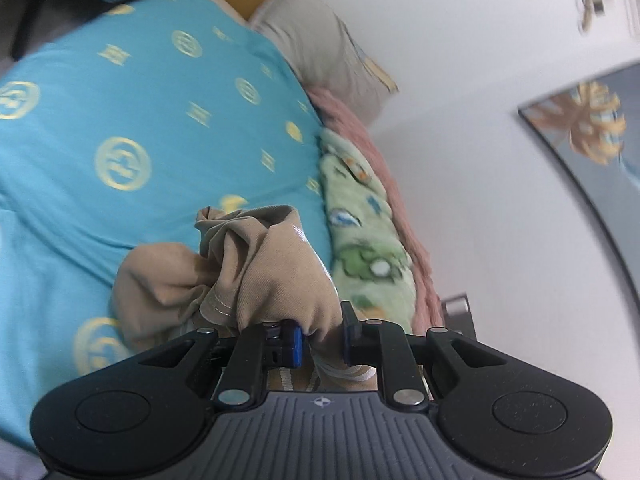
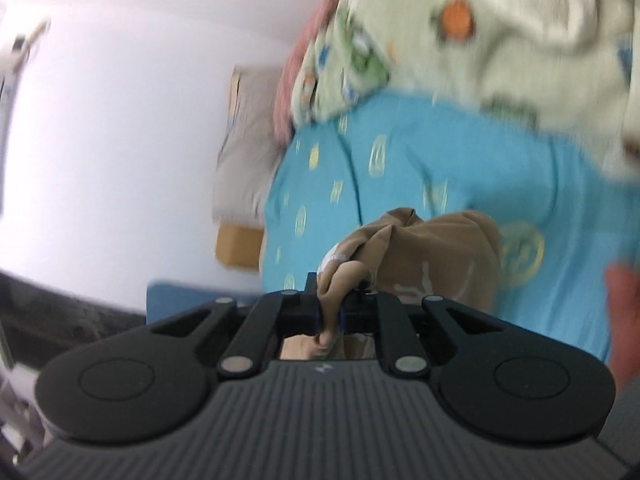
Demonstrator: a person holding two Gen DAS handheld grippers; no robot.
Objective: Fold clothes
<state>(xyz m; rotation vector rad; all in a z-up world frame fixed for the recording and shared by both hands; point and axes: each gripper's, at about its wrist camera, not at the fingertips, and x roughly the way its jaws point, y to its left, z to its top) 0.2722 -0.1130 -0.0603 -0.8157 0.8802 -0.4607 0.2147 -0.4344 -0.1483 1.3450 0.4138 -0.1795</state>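
A tan garment hangs bunched over the blue bedsheet with gold emblems. My left gripper is shut on a fold of it, with cloth pinched between the blue pads. In the right wrist view the same tan garment hangs in a crumpled lump. My right gripper is shut on another bunch of it. The blue bedsheet lies behind. Both views are tilted and blurred.
A green cartoon-print blanket and a pink blanket lie along the wall side of the bed. A grey pillow rests by the white wall. A picture frame hangs on the wall. The green blanket shows in the right wrist view.
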